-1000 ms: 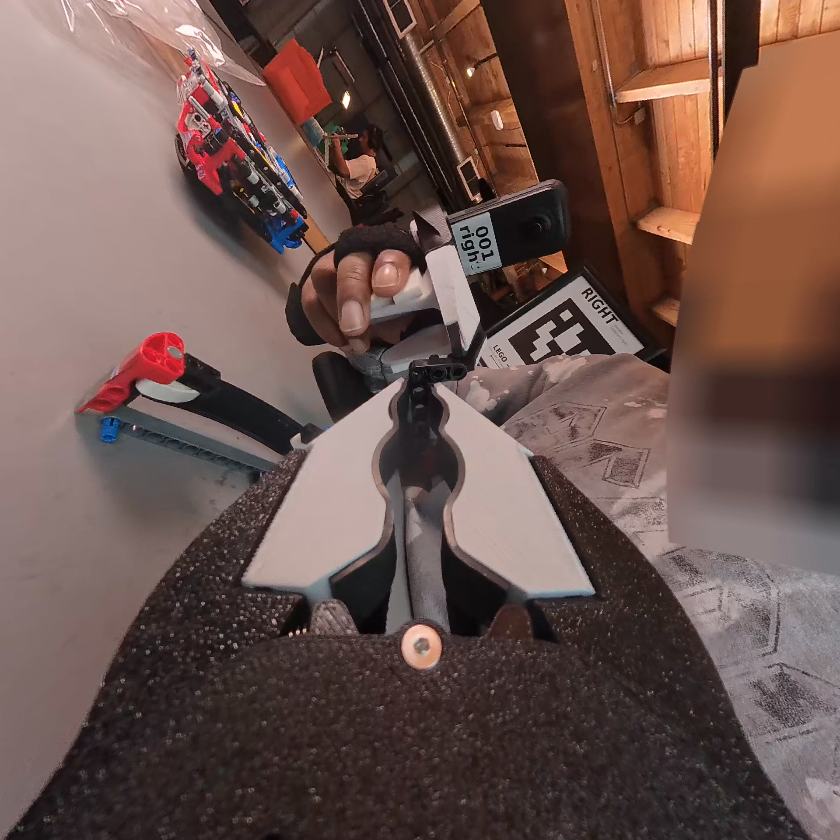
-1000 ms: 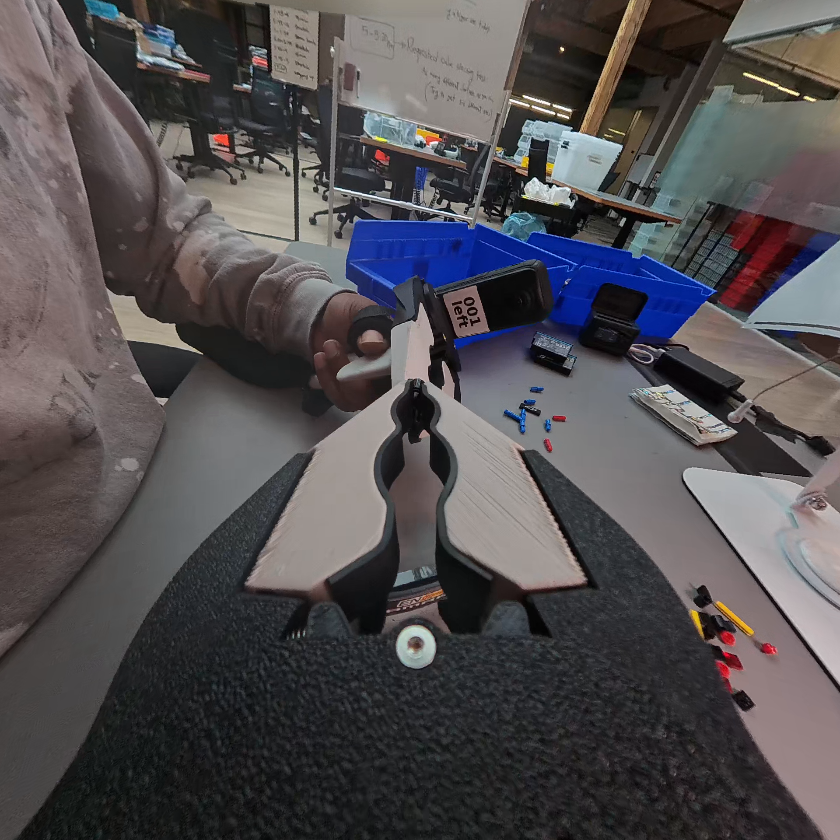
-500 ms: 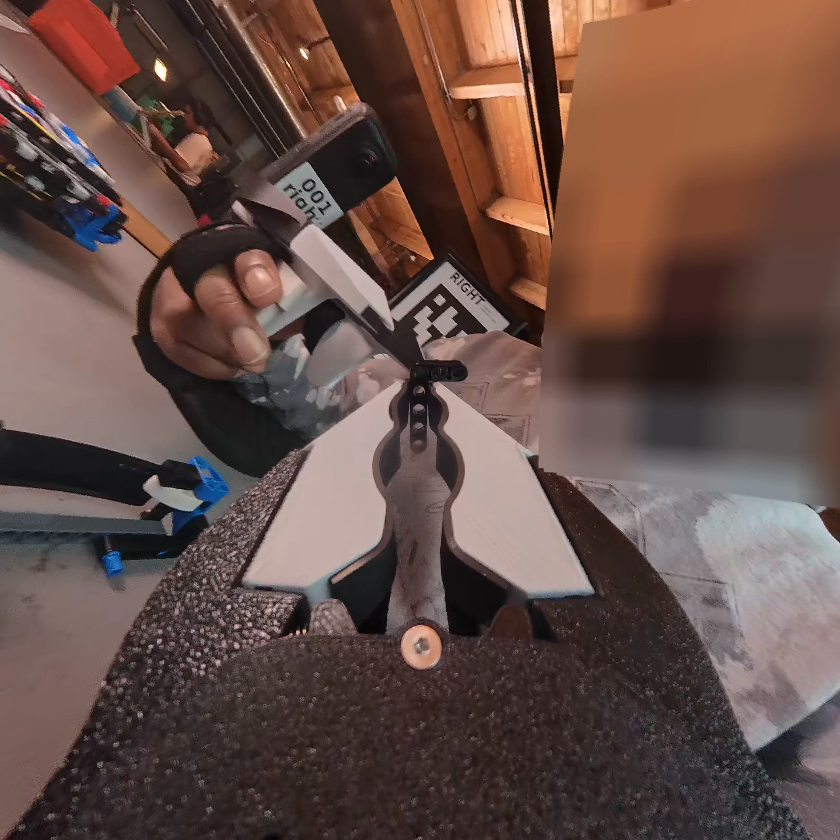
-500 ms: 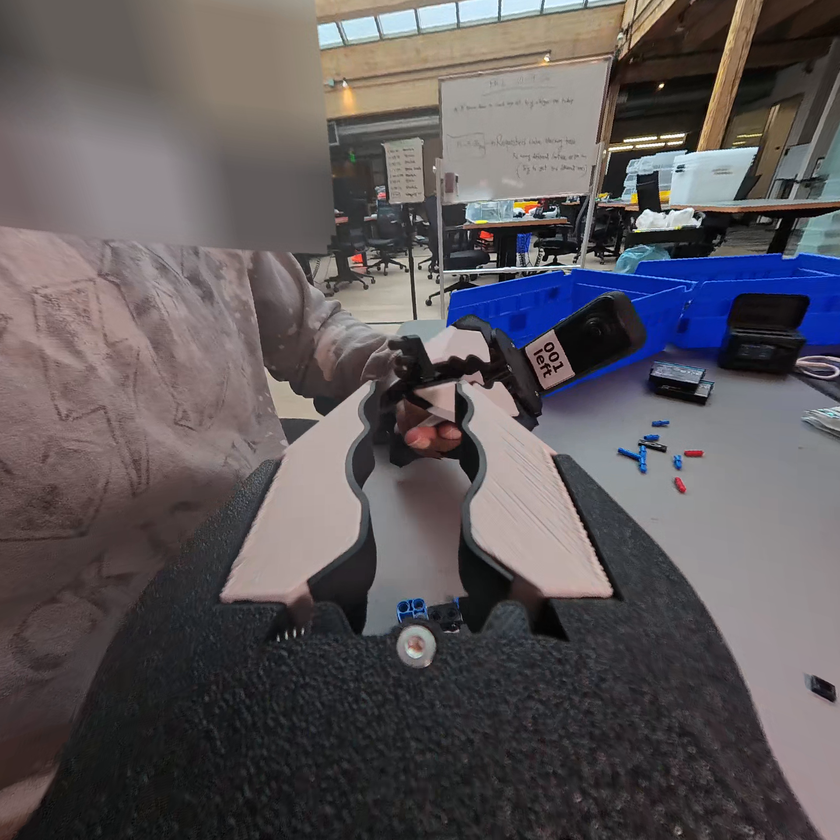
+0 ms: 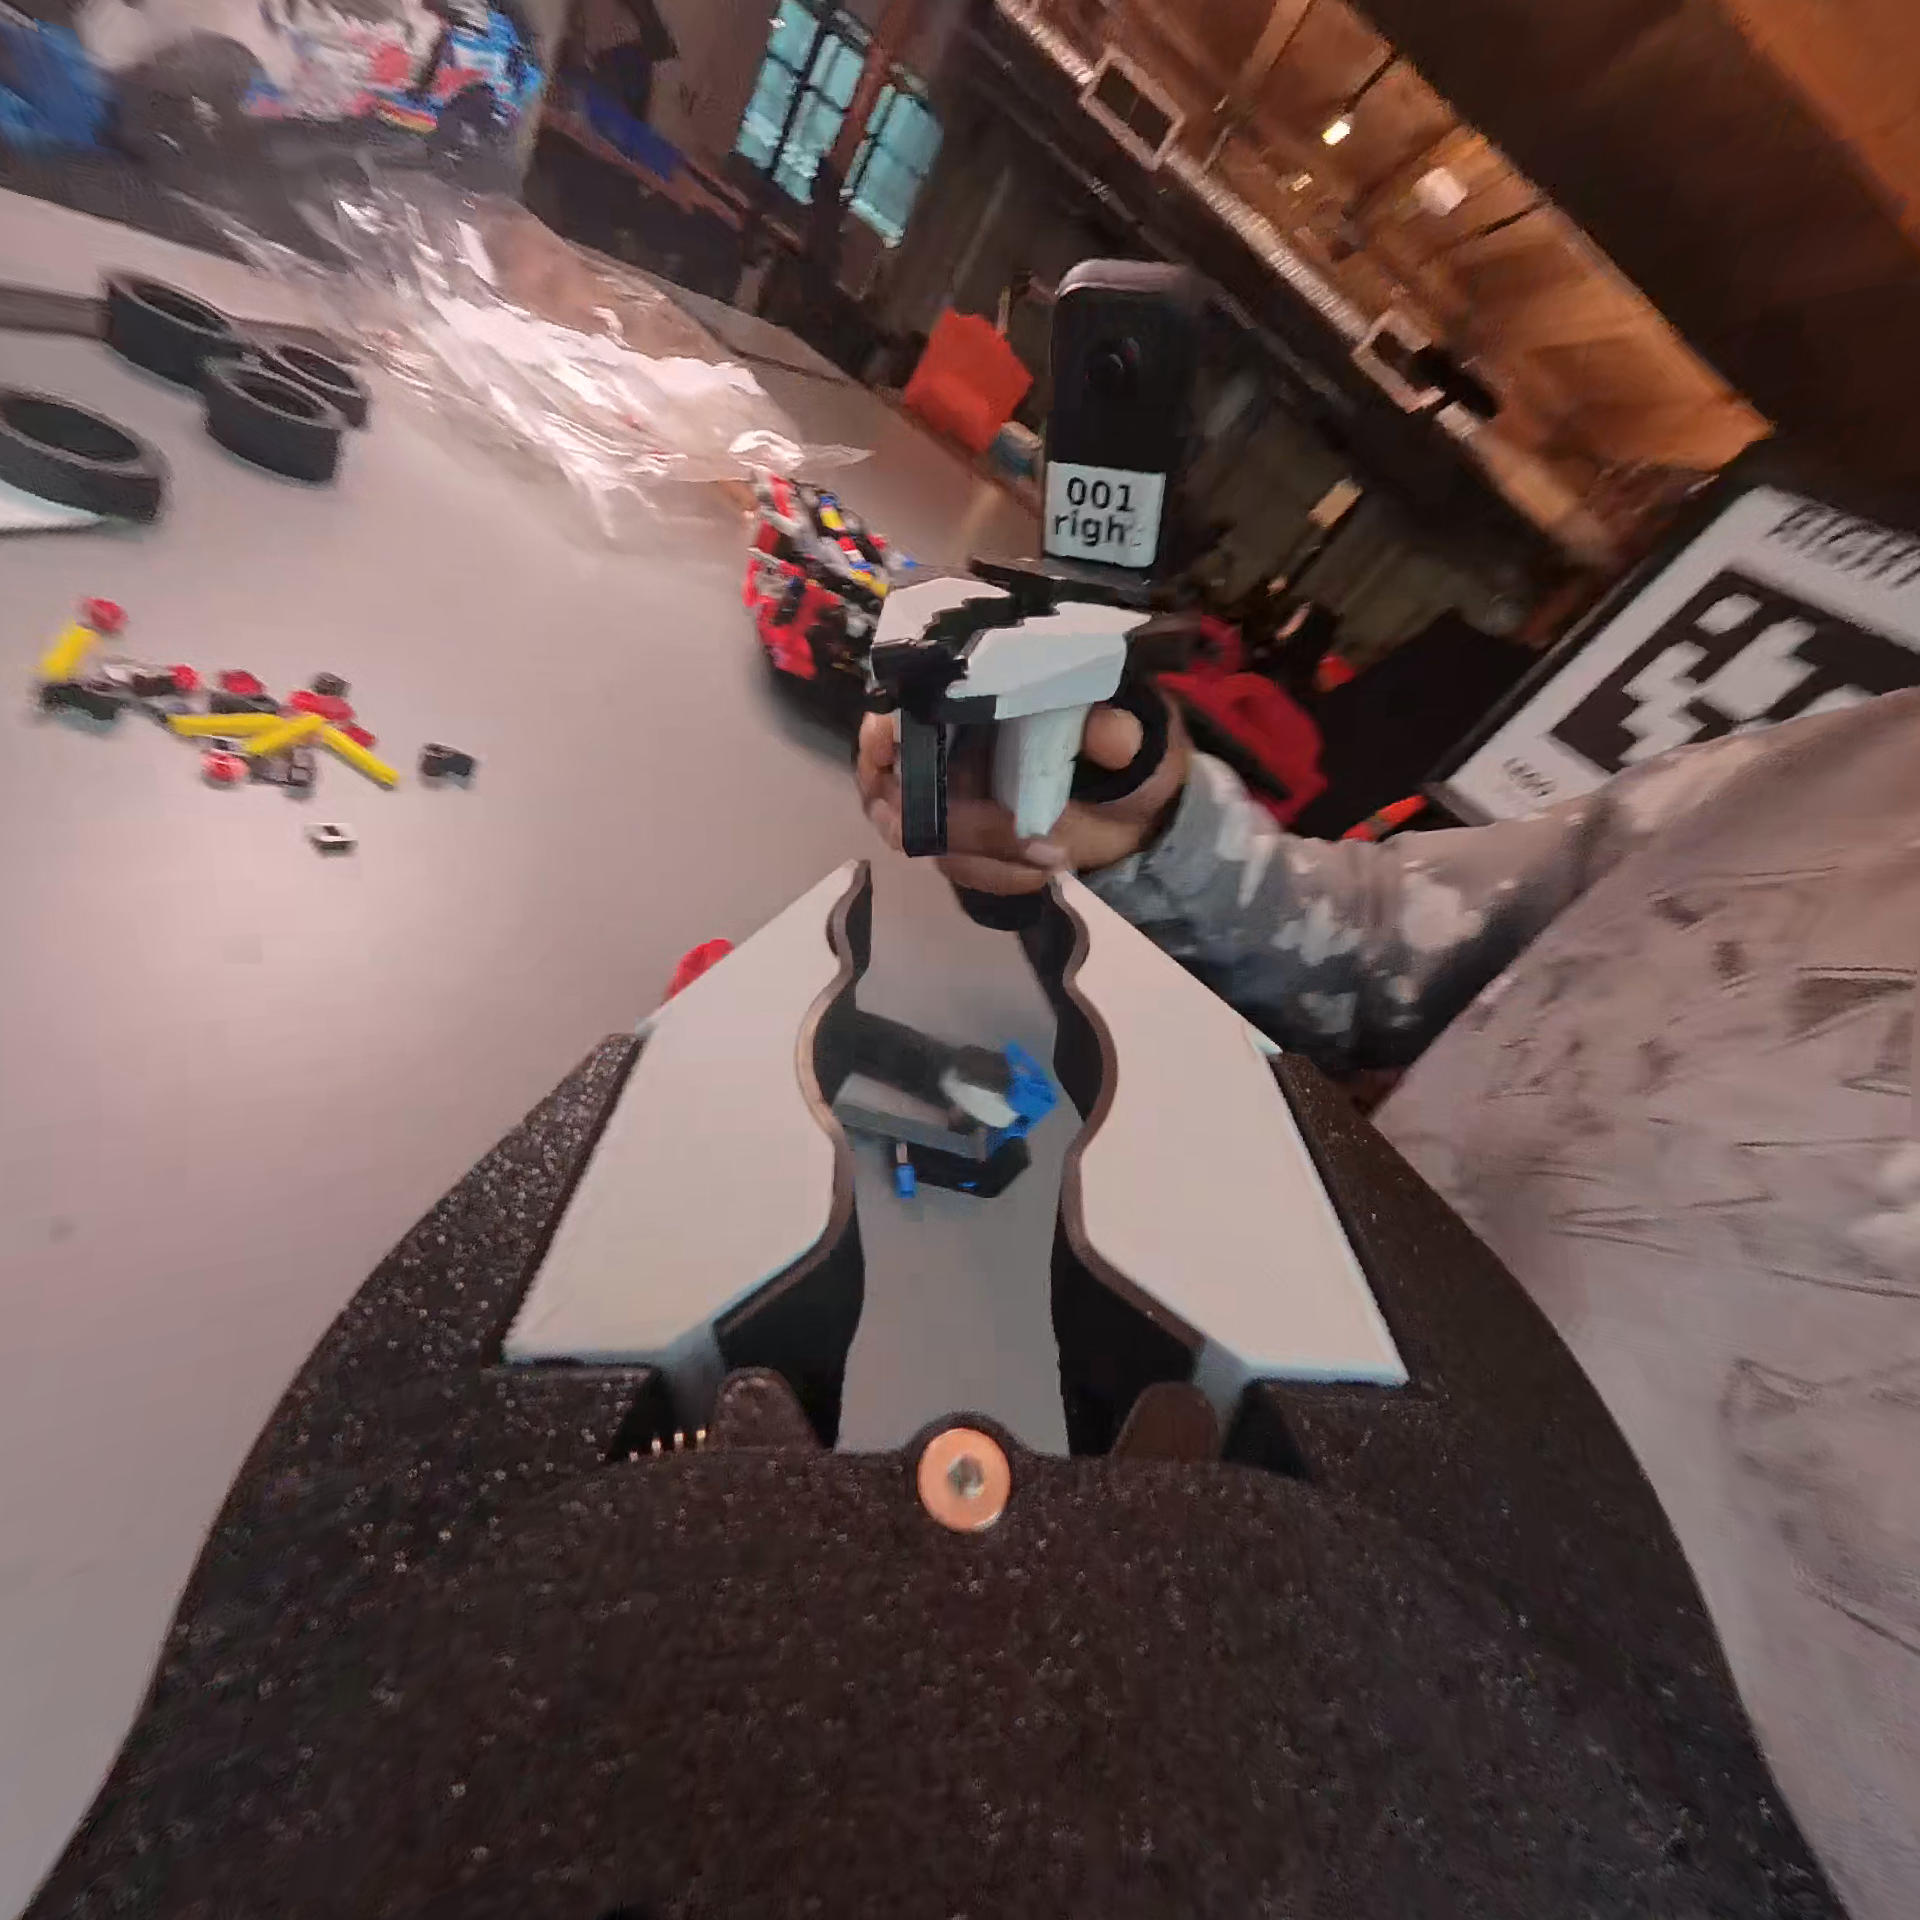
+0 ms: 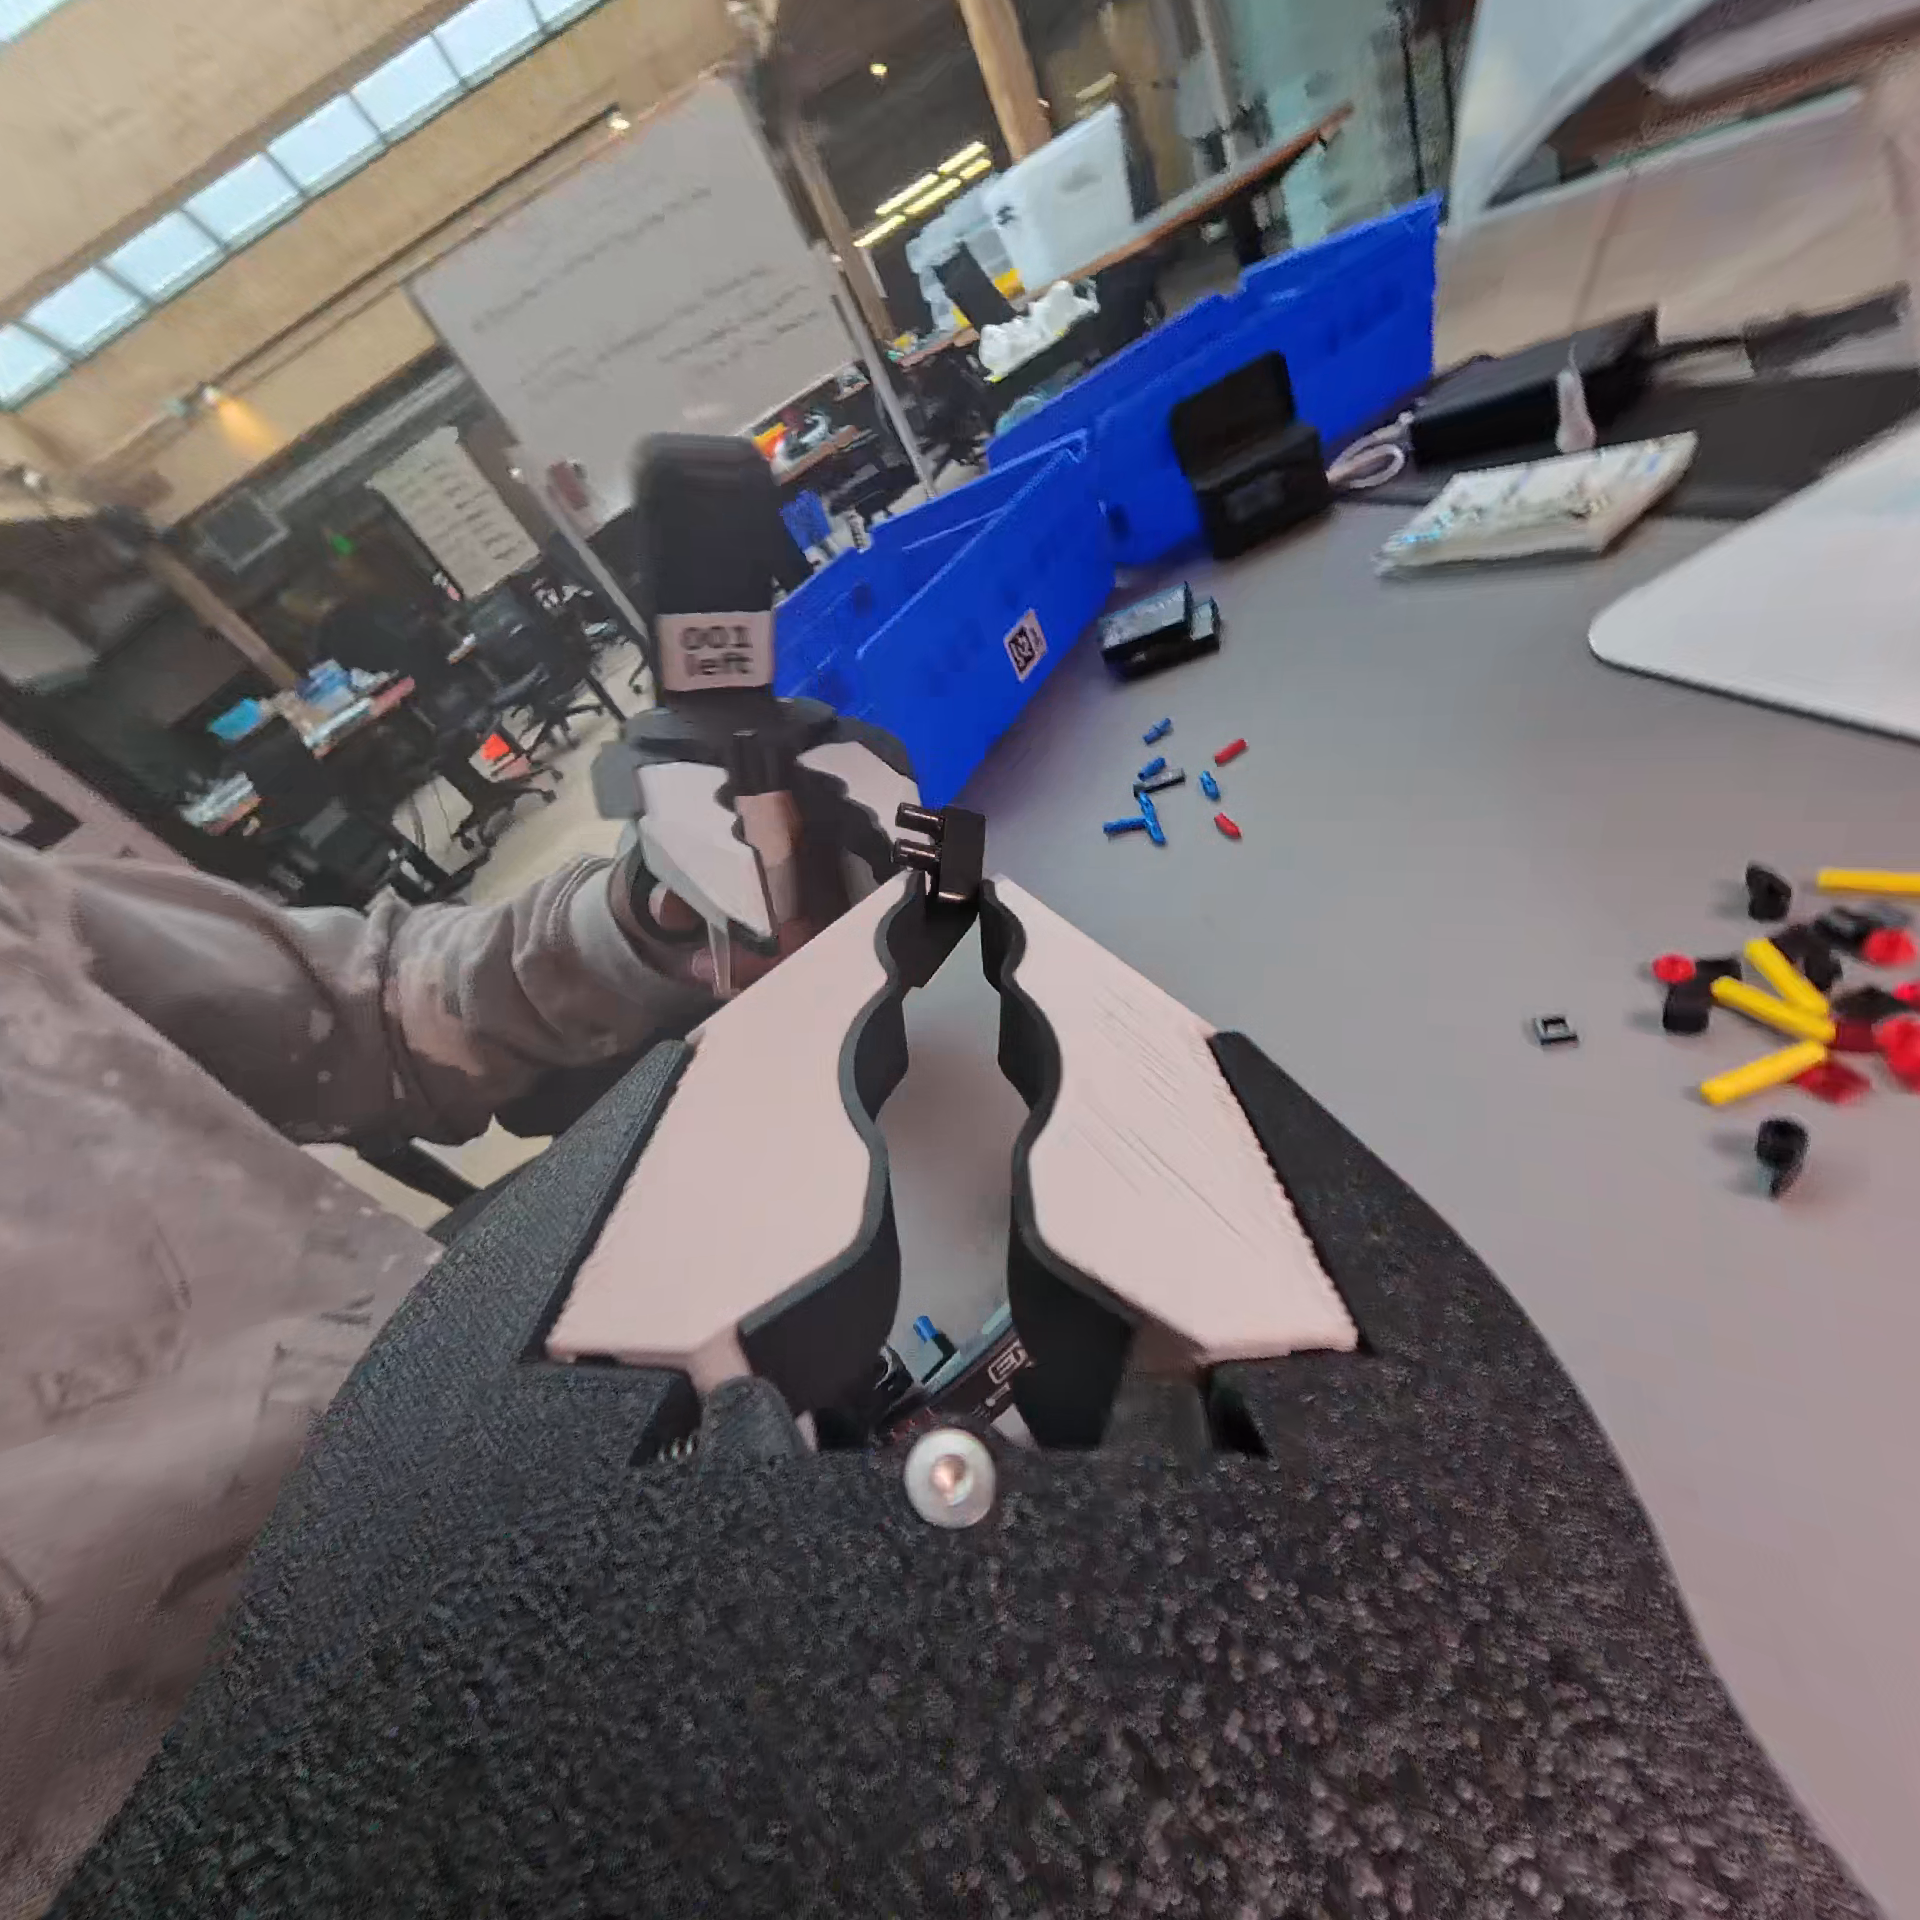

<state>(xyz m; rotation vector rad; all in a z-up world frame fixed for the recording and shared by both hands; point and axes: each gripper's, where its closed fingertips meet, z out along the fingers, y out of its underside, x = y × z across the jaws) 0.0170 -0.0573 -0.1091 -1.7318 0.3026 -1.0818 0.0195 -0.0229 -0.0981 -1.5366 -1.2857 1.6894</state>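
My right gripper (image 6: pixel 948 896) is shut on a small black brick piece (image 6: pixel 940 847) with two pins, held above the grey table (image 6: pixel 1403 831). In the left wrist view the same gripper (image 5: pixel 899 681) shows ahead with the black piece (image 5: pixel 925 774) hanging from its tips. My left gripper (image 5: pixel 961 894) is open and empty. A black, grey and blue brick assembly (image 5: pixel 940 1117) lies on the table below, seen between its jaws. The left gripper also shows in the right wrist view (image 6: pixel 732 914), just left of the held piece.
Loose red, yellow and black pieces (image 5: pixel 239 722) lie on the table, also in the right wrist view (image 6: pixel 1808 997). Black tyres (image 5: pixel 265 400), a clear plastic bag (image 5: pixel 582 384) and a red brick vehicle (image 5: pixel 821 592) are farther off. Blue bins (image 6: pixel 1039 613) and small blue and red pins (image 6: pixel 1174 790) sit behind. The tips of one gripper are about 4 cm away from the tips of the other.
The black piece has passed from my left gripper to my right. The left gripper opened and drew away; the right gripper closed on the piece. Both views have swung towards the table.
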